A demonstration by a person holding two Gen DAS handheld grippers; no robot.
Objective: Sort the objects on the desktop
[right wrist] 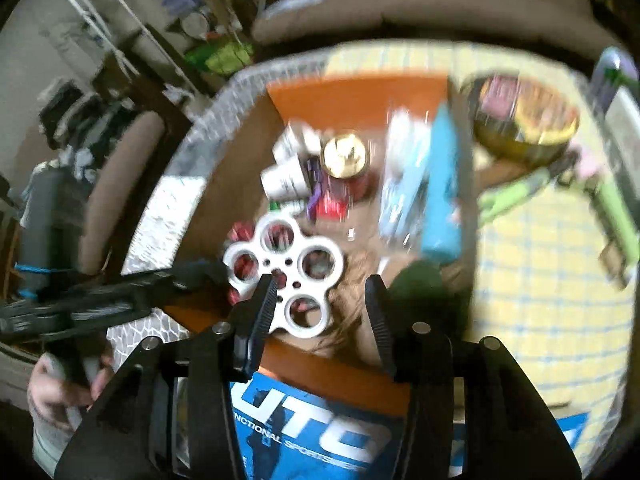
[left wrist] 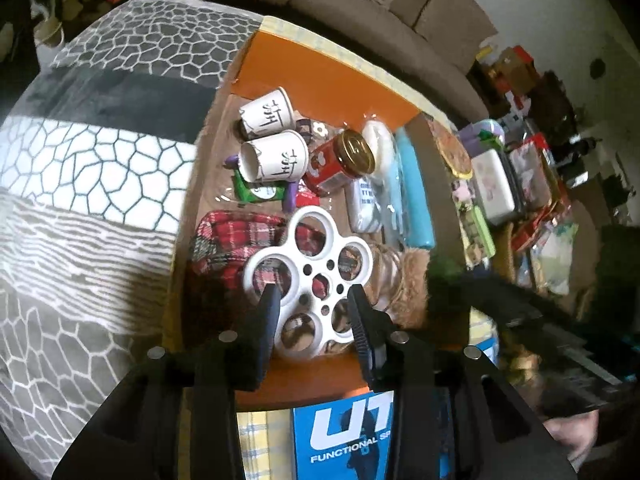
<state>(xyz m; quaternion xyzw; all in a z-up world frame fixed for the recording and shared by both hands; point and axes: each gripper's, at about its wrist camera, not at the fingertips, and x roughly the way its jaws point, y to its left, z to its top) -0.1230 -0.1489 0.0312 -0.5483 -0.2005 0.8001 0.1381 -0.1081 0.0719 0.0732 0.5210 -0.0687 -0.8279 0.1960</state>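
A white plastic plate with several round holes (left wrist: 308, 276) lies face up in an orange-walled box (left wrist: 320, 76), on a red plaid cloth (left wrist: 228, 236). My left gripper (left wrist: 314, 296) hovers over the plate's near part, jaws apart, pads not pressing on it. In the right wrist view, the same plate (right wrist: 284, 272) sits just beyond my right gripper (right wrist: 320, 292), which is open and holds nothing. Its left finger covers the plate's near edge. The left gripper (right wrist: 208, 270) reaches in from the left, its tip at the plate's rim.
The box also holds two white paper cups (left wrist: 276, 156), a red jar with a gold lid (left wrist: 352, 152), a blue tube (left wrist: 416, 192) and brown fur (left wrist: 412, 280). A blue printed carton (right wrist: 312, 432) lies in front. More clutter crowds the yellow checked cloth (right wrist: 540, 280).
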